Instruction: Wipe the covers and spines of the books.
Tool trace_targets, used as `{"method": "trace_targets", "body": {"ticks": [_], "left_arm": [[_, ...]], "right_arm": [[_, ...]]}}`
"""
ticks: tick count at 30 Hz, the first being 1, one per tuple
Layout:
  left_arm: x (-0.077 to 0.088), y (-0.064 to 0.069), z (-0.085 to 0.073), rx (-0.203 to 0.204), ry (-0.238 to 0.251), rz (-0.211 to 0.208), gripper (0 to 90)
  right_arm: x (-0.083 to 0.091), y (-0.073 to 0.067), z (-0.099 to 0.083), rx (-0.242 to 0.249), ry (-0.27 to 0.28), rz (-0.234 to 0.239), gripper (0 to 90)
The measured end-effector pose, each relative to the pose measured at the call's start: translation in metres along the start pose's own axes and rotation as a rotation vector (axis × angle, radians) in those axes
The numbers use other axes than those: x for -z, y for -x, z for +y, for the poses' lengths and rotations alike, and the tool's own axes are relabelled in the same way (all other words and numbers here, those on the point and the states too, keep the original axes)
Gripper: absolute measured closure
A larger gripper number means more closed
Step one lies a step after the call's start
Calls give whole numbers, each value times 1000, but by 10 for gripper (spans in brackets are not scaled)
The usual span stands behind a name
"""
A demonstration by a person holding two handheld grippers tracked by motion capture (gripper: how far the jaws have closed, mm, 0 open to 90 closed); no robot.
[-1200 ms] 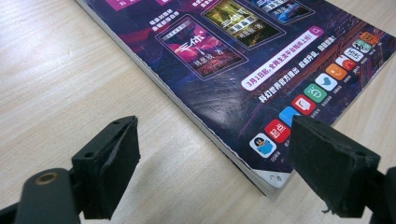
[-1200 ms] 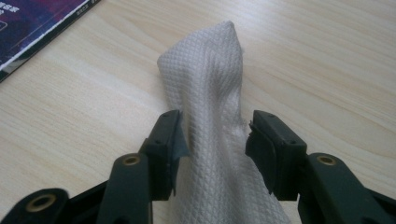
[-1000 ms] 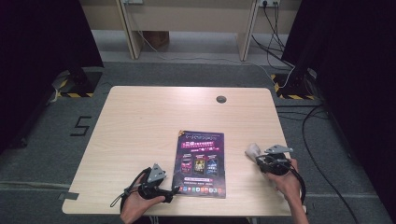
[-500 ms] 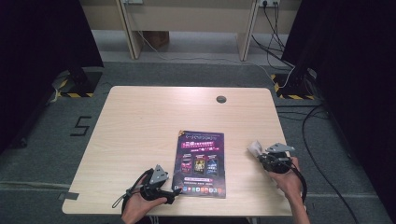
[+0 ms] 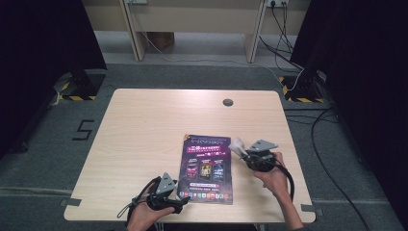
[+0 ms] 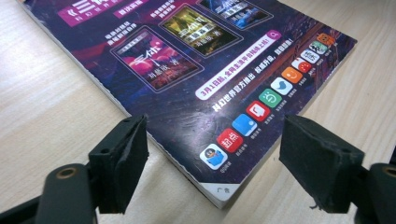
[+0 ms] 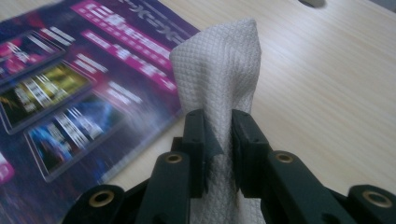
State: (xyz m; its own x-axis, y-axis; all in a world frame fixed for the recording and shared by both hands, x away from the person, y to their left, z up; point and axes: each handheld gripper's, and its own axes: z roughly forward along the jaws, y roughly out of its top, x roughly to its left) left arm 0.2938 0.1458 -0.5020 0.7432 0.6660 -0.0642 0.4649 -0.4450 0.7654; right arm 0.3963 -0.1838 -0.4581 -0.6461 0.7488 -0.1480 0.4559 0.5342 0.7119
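The right gripper (image 7: 217, 140) pinches a white embossed paper towel (image 7: 219, 79); the left gripper (image 6: 212, 154), jaws spread but just closing, straddles the near-left corner of the purple glossy magazine (image 6: 187, 70), which lies at the table's (image 5: 144, 125) near edge, printed "广告".

magazine (image 6: 196, 70): glossy paper | cloth (image 7: 219, 70): white, waffle-textured | table (image 5: 144, 125): matt wood
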Motion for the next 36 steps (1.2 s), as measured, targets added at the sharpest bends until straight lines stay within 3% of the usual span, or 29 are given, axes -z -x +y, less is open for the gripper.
{"method": "trace_targets", "body": {"ticks": [7, 13, 15, 17, 20, 24, 31, 36], "left_arm": [[1, 2, 0, -8, 6, -26, 281], [-2, 6, -1, -23, -9, -73, 298], [-4, 8, -1, -19, -20, -90, 302], [-7, 8, -3, -36, -42, -99, 299], [-7, 7, -3, -25, -41, -101, 300], [-7, 7, -4, -48, -46, -104, 307], [-7, 7, -4, -49, -43, -99, 309], [-7, 7, -4, -52, -45, -101, 309]], "right_arm": [[-45, -30, 36, 76, -29, 56, 773], [-80, -39, 38, 78, -96, 69, 765], [-82, -34, 38, 46, -88, 81, 764], [-82, -30, 37, 50, -96, 46, 762], [-82, -21, 34, -7, -86, 62, 758], [-85, -9, 34, -24, -95, 29, 759], [-96, 17, 42, -97, -123, -38, 762], [-99, 20, 44, -106, -128, -49, 767]]}}
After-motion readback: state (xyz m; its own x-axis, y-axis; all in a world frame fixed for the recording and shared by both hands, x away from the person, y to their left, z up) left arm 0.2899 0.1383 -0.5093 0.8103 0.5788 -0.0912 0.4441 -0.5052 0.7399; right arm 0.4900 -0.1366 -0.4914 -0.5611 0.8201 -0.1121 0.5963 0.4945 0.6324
